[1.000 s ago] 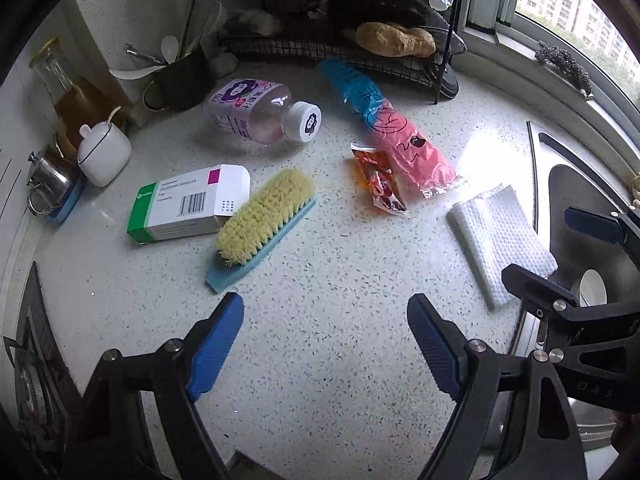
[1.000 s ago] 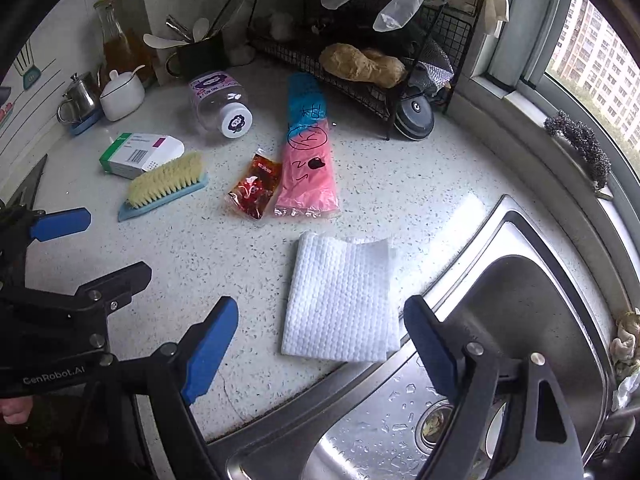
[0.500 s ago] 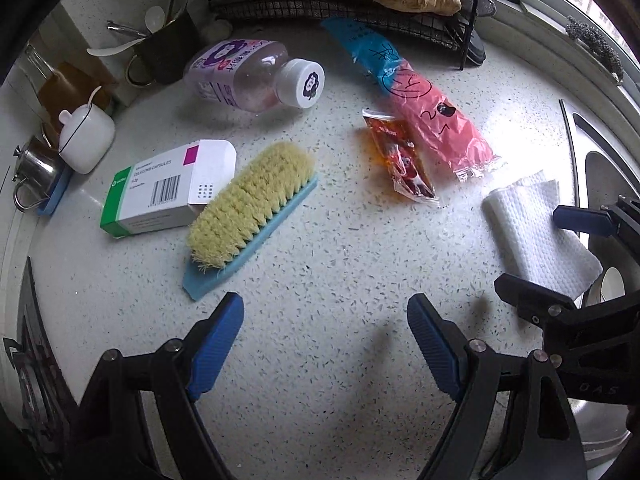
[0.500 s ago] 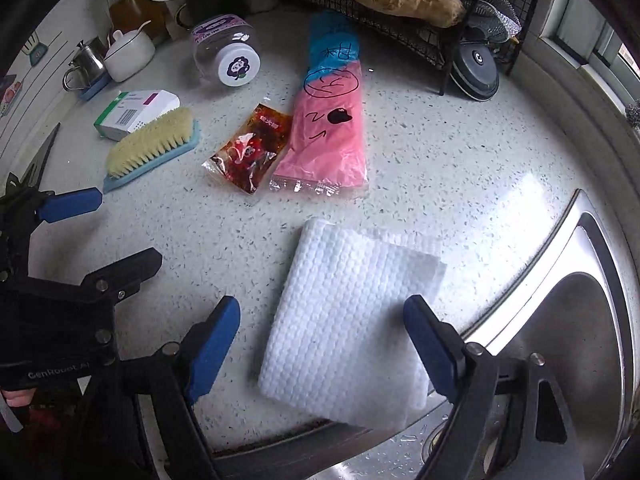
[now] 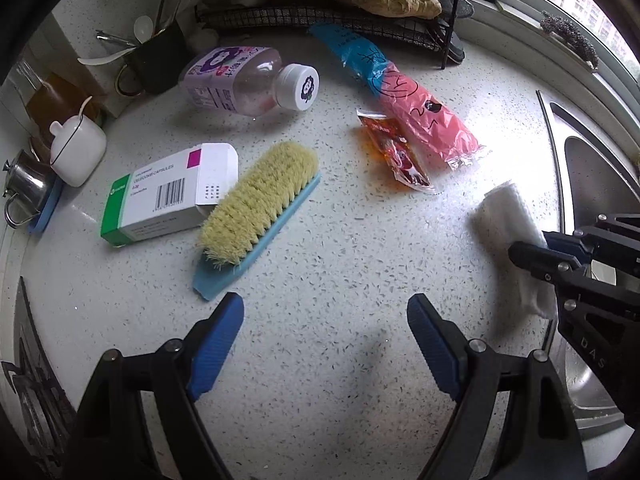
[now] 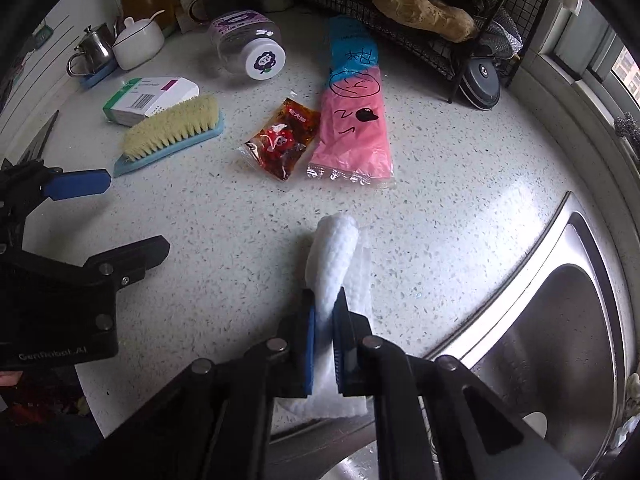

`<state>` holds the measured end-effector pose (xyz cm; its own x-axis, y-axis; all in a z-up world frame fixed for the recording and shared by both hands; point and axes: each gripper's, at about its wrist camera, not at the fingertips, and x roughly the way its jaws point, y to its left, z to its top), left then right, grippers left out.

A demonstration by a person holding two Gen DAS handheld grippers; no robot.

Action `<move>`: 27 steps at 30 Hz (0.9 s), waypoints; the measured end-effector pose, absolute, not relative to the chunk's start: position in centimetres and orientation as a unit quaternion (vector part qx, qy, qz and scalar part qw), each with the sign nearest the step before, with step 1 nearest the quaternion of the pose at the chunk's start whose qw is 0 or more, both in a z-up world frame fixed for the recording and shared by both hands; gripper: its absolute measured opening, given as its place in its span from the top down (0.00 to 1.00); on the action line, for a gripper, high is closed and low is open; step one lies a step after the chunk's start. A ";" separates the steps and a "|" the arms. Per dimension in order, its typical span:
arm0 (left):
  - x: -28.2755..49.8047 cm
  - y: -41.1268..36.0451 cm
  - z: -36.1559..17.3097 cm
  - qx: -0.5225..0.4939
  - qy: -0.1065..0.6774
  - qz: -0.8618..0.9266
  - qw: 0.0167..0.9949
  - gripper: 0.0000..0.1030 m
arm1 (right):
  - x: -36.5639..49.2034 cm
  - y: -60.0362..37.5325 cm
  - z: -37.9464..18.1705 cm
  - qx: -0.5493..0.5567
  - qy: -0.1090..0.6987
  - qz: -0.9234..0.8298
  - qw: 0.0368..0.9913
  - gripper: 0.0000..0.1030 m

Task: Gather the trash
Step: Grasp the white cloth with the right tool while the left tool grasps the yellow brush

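At the bottom centre of the right wrist view, right gripper [image 6: 324, 320] clenched on the white paper towel [image 6: 334, 256], jaws having just been closing with the towel bunched between them. Pinched only along one folded ridge; loose lower layers spread under the jaws near the sink [image 6: 568, 320] edge. Likely to slip free on lifting if the pads hold just the top fold, or to trail a hanging flap and drag across the wet steel rim. Could also unroll and drop back onto the counter [image 6: 440, 208] if raised fast.

At the bottom of the left wrist view, left gripper [image 5: 326, 332] released, jaws wide, nothing between them, hanging over bare speckled counter. At the right edge of that view, same towel [image 5: 504, 220] seen gathered into a soft roll against the right tool.

Towel: white, quilted with a dimpled weave, crumpled into a tall hump, soft and easily squashed.

Further up, mid frame: red sauce packet [image 6: 282, 140], flat and glossy, beside a pink and blue plastic wrapper [image 6: 354, 120], touching or nearly so; cannot tell which. Both thin, hard to pinch off a flat surface. Left of centre, scrub brush [image 6: 172, 136] lying against a medicine box [image 6: 148, 98]. Beyond, toppled bottle [image 6: 250, 46] with white cap. At the top, wire rack [image 6: 440, 40].
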<state>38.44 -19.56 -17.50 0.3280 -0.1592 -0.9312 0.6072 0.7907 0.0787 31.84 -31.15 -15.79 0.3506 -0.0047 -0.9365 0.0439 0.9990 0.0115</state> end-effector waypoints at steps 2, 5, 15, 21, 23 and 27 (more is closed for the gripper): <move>38.6 -19.0 -16.9 0.222 0.519 -0.255 0.785 0.20 | 31.5 -30.5 -15.1 0.030 0.559 -0.029 0.828 0.93; 39.4 -18.2 -15.9 0.232 0.509 -0.267 0.785 0.20 | 31.6 -29.5 -14.1 0.062 0.552 -0.046 0.831 0.93; 43.5 -16.3 -14.5 0.261 0.495 -0.318 0.765 0.20 | 34.9 -26.0 -12.4 0.107 0.536 -0.079 0.834 0.93; 45.1 -16.0 -15.8 0.277 0.507 -0.340 0.742 0.20 | 36.7 -25.4 -13.7 0.110 0.542 -0.080 0.829 0.93; 45.6 -16.1 -16.4 0.282 0.511 -0.340 0.738 0.20 | 37.2 -25.2 -14.0 0.110 0.545 -0.080 0.827 0.93; 46.5 -16.2 -17.2 0.290 0.515 -0.344 0.730 0.20 | 38.4 -25.2 -14.8 0.114 0.554 -0.076 0.821 0.93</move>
<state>46.46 -16.18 -17.18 0.2332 -0.2031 -0.9510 0.8006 0.5952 0.0692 38.41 -25.23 -14.75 0.3742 0.0010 -0.9273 0.2507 0.9627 0.1023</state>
